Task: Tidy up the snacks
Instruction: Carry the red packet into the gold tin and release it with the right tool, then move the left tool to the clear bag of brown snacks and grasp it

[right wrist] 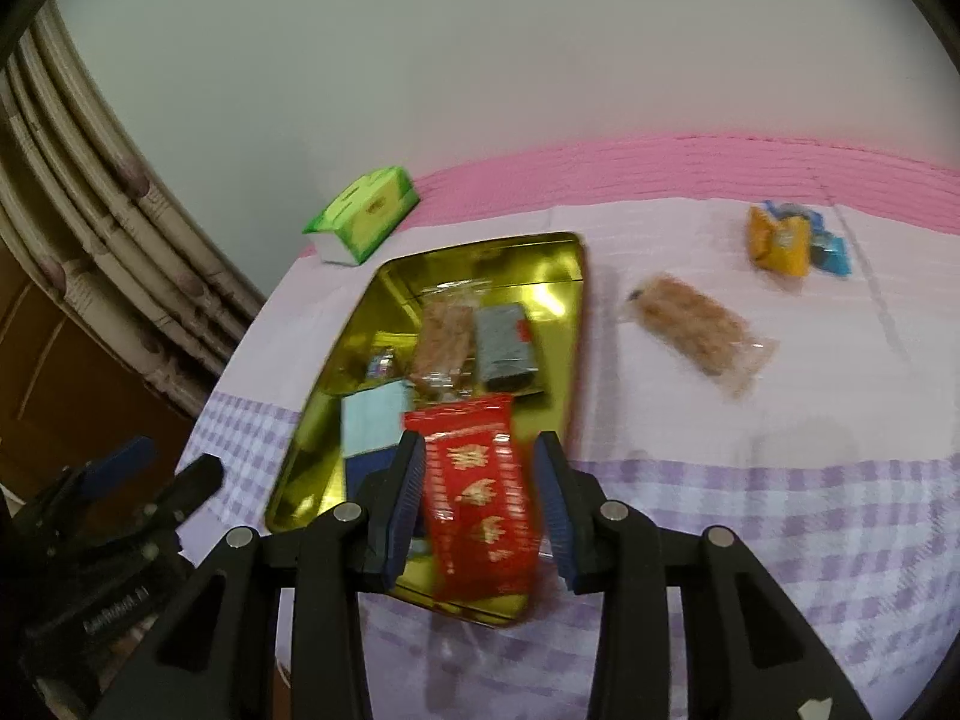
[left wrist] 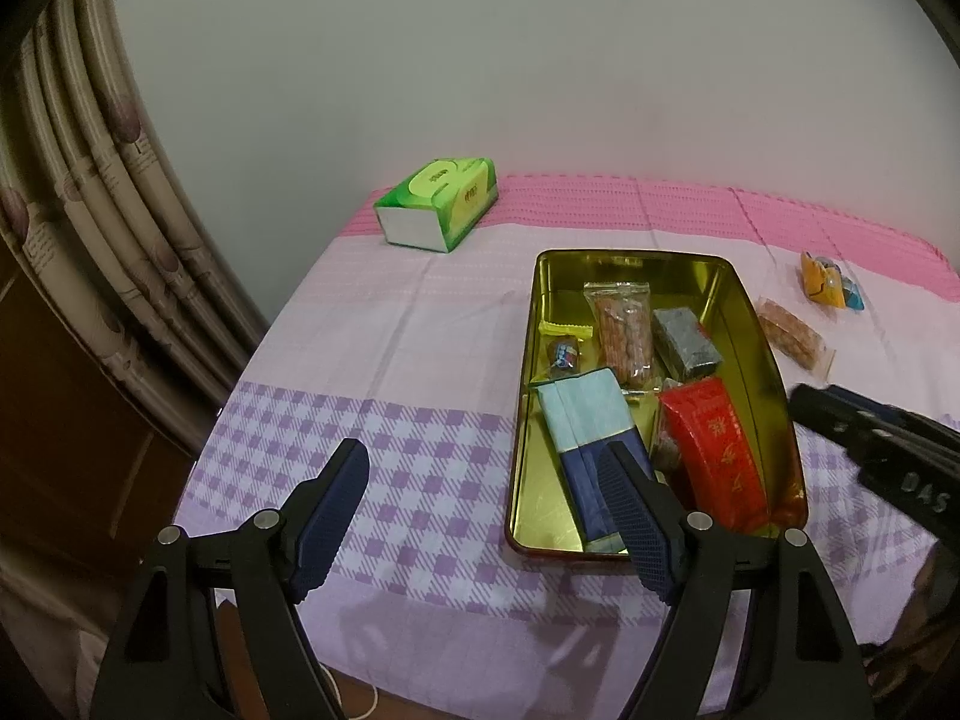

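Left tool (left wrist: 483, 516): spread wide, holding nothing, over the worktop (left wrist: 420, 312).
Right tool (right wrist: 480, 504): released, fingers either side of the red packet (right wrist: 480, 516).
Red packet: lying in the gold tin (right wrist: 540, 264).

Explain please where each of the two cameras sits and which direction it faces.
Left wrist: sits on the left gripper, facing forward over the table's left part toward the gold tin; its open fingers show, and the right gripper at the right edge.
Right wrist: sits on the right gripper, looking down at the tin; its fingers flank the red packet, and the left gripper shows lower left.
Shared: tin, red packet, green tissue box.
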`<state>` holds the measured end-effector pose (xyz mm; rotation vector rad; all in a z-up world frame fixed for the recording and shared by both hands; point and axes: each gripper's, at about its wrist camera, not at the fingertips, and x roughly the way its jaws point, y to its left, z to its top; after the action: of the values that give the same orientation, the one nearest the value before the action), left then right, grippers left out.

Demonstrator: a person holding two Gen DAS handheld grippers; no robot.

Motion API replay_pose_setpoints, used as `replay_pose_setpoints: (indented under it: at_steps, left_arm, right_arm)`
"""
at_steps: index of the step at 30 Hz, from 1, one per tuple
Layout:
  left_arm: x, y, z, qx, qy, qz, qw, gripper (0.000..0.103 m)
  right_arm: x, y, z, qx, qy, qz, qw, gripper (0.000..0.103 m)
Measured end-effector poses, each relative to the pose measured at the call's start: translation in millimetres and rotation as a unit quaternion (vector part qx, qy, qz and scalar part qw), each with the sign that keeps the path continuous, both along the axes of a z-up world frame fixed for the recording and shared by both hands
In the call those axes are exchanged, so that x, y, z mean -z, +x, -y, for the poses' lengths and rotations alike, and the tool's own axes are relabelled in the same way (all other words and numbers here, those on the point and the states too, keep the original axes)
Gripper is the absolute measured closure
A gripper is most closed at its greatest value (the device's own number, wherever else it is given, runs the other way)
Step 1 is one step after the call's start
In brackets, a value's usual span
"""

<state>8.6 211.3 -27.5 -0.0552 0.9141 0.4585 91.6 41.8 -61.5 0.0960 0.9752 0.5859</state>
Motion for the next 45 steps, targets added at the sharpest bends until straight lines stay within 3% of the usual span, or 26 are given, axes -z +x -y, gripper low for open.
replay_pose_setpoints:
  at_steps: [7,14,19,24,28,30,36,42,45]
  left_arm:
    - [2.2,1.1,5.1,0.015,-0.005,-0.002,0.9999,0.024]
    - [8.4,7.5,30.9,0.092,-0.050,-0.019,0.9943,0.024]
    - [2.5,25.8,61.1,0.153,-0.141,-0.053,0.9768,0.024]
    - [-19.7,74.4,104.9,0.193,-0.240,-0.076,0.9485,0.023]
    - [-9.1,131.0,124.1,0.153,-0.323,-0.111,0.9275,0.022]
    - [5.5,164.5,132.3,0.119,-0.349,-0.127,0.9210,0.022]
    - [48.6,230.2,145.5,0.045,-0.328,-0.173,0.9276,0.022]
    - [83.3,263.9,130.6,-0.013,-0.295,-0.197,0.9350,0.022]
    - [98.0,274.1,123.8,-0.036,-0.290,-0.205,0.9343,0.022]
  right_arm:
    - [13.2,8.5,75.5,0.072,-0.032,0.004,0.997,0.066]
    - [31.2,22.7,167.1,0.156,-0.087,0.012,0.984,0.066]
    - [43.7,38.0,222.0,0.198,-0.116,0.015,0.973,0.066]
    - [53.8,51.7,252.5,0.212,-0.134,0.022,0.968,0.066]
    - [59.8,64.2,263.8,0.214,-0.134,0.020,0.967,0.066]
    - [62.3,70.2,267.4,0.212,-0.129,0.021,0.969,0.066]
    - [64.5,76.8,270.6,0.194,-0.114,0.039,0.974,0.064]
    - [65.2,77.4,274.7,0.184,-0.080,0.044,0.979,0.059]
    - [65.2,77.3,279.4,0.183,-0.058,0.041,0.981,0.058]
